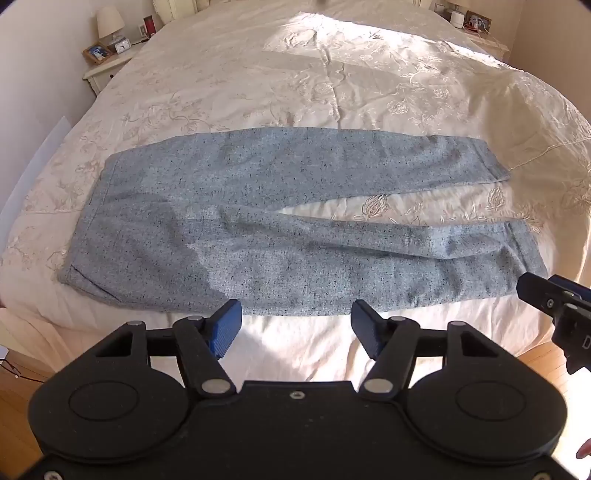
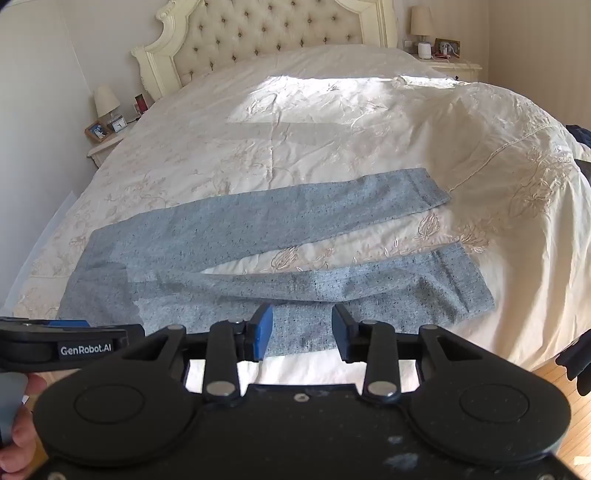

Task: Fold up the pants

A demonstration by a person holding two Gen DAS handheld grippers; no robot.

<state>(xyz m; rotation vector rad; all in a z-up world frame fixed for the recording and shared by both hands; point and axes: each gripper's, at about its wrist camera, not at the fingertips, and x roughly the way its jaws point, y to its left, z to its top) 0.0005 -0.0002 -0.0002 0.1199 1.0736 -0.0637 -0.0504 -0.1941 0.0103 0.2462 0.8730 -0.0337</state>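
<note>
Grey speckled pants (image 1: 229, 221) lie flat on the cream bedspread, waistband to the left and both legs spread apart to the right; they also show in the right wrist view (image 2: 258, 258). My left gripper (image 1: 295, 321) is open and empty, hovering just short of the near leg's front edge. My right gripper (image 2: 302, 334) is open and empty above the near leg's front edge, nearer the cuffs. The right gripper also shows at the right edge of the left wrist view (image 1: 554, 299), and the left gripper at the left edge of the right wrist view (image 2: 74, 343).
The bed (image 1: 332, 74) has an embroidered cream cover and a tufted headboard (image 2: 266, 33). Nightstands with lamps and photo frames stand on both sides (image 1: 107, 55) (image 2: 443, 55). Wooden floor (image 1: 546, 358) shows at the bed's near edge. Dark clothing (image 2: 580, 133) lies at the right.
</note>
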